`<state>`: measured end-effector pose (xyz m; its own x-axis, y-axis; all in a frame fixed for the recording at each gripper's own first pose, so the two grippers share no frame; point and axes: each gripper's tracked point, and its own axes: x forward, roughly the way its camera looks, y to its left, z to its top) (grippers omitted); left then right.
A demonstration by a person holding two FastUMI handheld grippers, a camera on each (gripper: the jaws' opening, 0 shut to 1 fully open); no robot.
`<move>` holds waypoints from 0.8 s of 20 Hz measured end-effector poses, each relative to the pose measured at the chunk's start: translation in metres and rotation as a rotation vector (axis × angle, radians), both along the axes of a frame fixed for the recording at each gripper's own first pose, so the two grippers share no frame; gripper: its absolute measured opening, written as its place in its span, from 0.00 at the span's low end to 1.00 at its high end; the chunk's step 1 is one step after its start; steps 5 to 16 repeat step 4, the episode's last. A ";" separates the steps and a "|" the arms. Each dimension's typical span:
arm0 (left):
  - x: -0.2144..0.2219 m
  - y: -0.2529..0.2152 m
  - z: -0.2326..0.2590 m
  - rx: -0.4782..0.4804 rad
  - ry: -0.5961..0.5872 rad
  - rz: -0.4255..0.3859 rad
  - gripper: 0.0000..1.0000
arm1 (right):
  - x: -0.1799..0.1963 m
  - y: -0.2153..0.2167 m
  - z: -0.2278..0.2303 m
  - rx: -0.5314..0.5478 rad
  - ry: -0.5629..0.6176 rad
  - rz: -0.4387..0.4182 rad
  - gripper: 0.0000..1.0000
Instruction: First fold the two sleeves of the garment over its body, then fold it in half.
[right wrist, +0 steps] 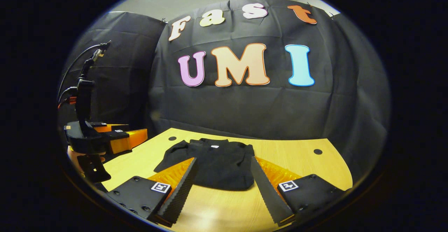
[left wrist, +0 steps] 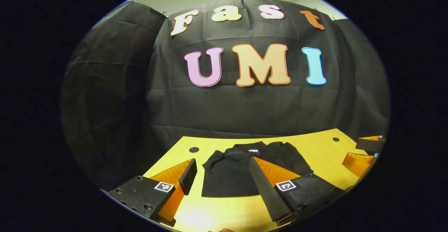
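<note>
Both grippers, left point(left wrist: 224, 176) and right point(right wrist: 224, 177), are hovering wide open (nothing held) near the garment point(right wrist: 217, 167), best pinching a sleeve's cuff first.

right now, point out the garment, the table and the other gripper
garment point(right wrist: 217, 167), right gripper view, middle of its body
table point(right wrist: 308, 167), right gripper view, bare top right of the garment
left gripper point(right wrist: 134, 137), right gripper view, between its fingertips at far left

Dim booth, overhead light, glare on the yellow table point(left wrist: 206, 218), fisheye bending at edges.
</note>
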<state>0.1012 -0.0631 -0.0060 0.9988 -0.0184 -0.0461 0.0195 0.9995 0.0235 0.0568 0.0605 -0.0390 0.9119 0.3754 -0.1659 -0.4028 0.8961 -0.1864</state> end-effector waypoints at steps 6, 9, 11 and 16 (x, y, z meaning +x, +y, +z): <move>-0.035 -0.005 -0.016 0.042 0.024 -0.018 0.92 | -0.034 -0.012 -0.013 0.027 0.022 0.009 0.96; -0.035 -0.005 -0.016 0.042 0.024 -0.018 0.92 | -0.034 -0.012 -0.013 0.027 0.022 0.009 0.96; -0.035 -0.005 -0.016 0.042 0.024 -0.018 0.92 | -0.034 -0.012 -0.013 0.027 0.022 0.009 0.96; -0.035 -0.005 -0.016 0.042 0.024 -0.018 0.92 | -0.034 -0.012 -0.013 0.027 0.022 0.009 0.96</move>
